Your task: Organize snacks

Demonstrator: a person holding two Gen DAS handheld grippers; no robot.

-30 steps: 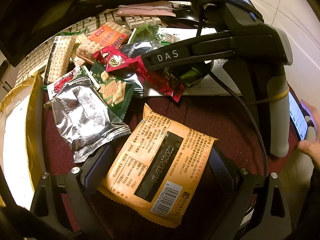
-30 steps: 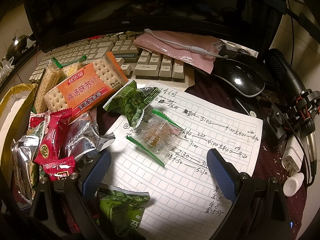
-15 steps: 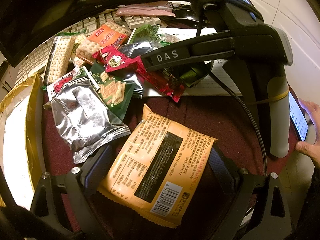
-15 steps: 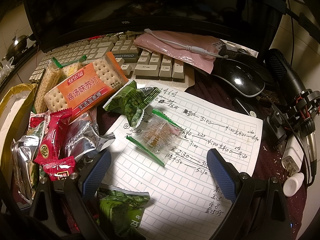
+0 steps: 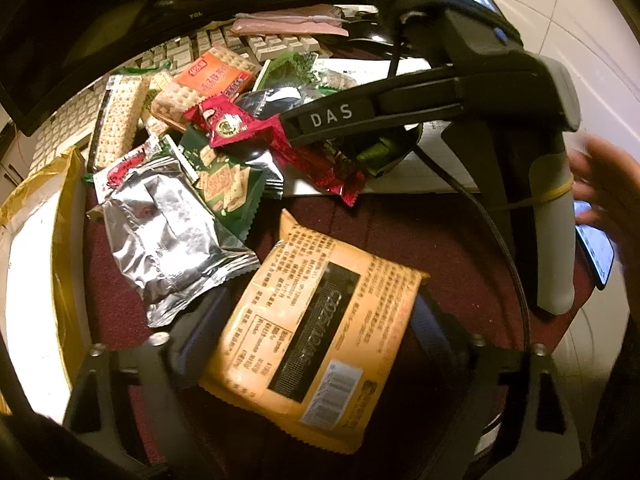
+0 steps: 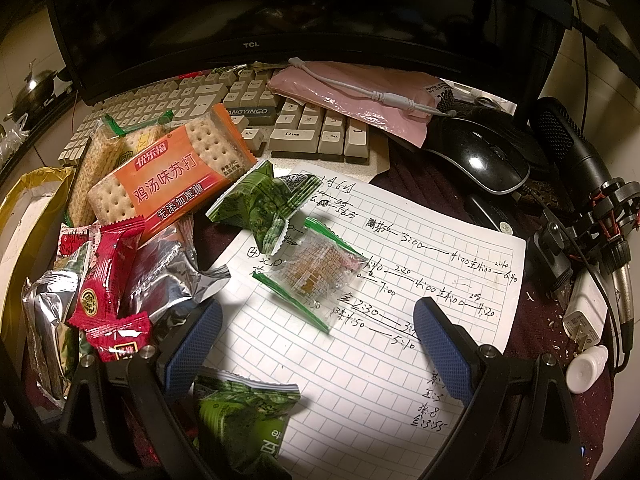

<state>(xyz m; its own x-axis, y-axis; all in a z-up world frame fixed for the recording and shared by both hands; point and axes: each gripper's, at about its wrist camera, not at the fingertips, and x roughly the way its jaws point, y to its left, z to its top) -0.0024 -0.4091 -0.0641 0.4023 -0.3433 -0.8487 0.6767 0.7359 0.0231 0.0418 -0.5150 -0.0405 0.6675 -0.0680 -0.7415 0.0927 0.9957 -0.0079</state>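
Left jaws: my left gripper is clamped on the orange snack packet, a flat glossy pouch with its printed back and barcode facing up; its edges hide both fingers.
Right jaws: my right gripper is spread wide and holds nothing; blue ribbed pads hover over the handwritten grid paper.
Ahead of right jaws: clear green-edged cracker sachet and a crumpled green packet lie on the paper.
Pile: crinkled silver foil pouch, red sachet, orange soda-cracker pack leaning on the keyboard.
Tabletop: dark red cloth.
Hard to read: a blurred hand at the frame edge.
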